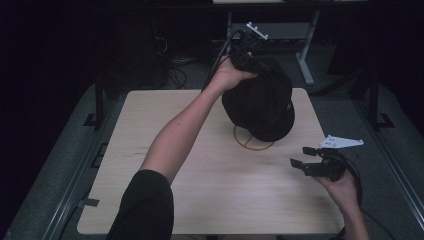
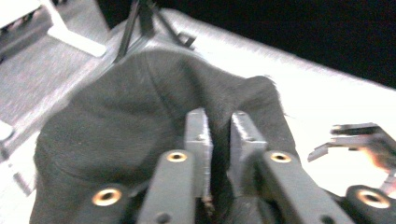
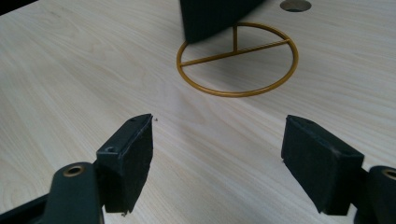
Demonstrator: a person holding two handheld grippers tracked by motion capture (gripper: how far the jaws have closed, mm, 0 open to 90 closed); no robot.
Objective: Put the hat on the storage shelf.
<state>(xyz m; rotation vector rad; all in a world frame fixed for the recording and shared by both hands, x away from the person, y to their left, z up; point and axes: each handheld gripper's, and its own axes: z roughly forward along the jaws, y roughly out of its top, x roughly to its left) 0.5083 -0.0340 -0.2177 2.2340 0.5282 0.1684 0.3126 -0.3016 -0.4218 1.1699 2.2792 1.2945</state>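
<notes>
A black hat (image 1: 260, 105) hangs tilted above a gold wire stand (image 1: 250, 142) with a round base, over the far middle of the table. My left gripper (image 1: 259, 69) is shut on the hat's top edge; in the left gripper view the jaws (image 2: 219, 126) pinch a fold of the dark fabric (image 2: 116, 126). My right gripper (image 1: 300, 156) is held open near the table's right edge, apart from the hat. In the right gripper view its jaws (image 3: 217, 140) stand wide with nothing between them, facing the stand's ring (image 3: 237, 58) and the hat's lower edge (image 3: 210, 16).
The light wooden table (image 1: 150, 115) stands on a dark grey floor. A cable hole (image 3: 295, 4) lies in the tabletop behind the stand. A metal desk leg (image 1: 305, 55) and cables are beyond the far edge. The person's left forearm (image 1: 180, 130) crosses the table's middle.
</notes>
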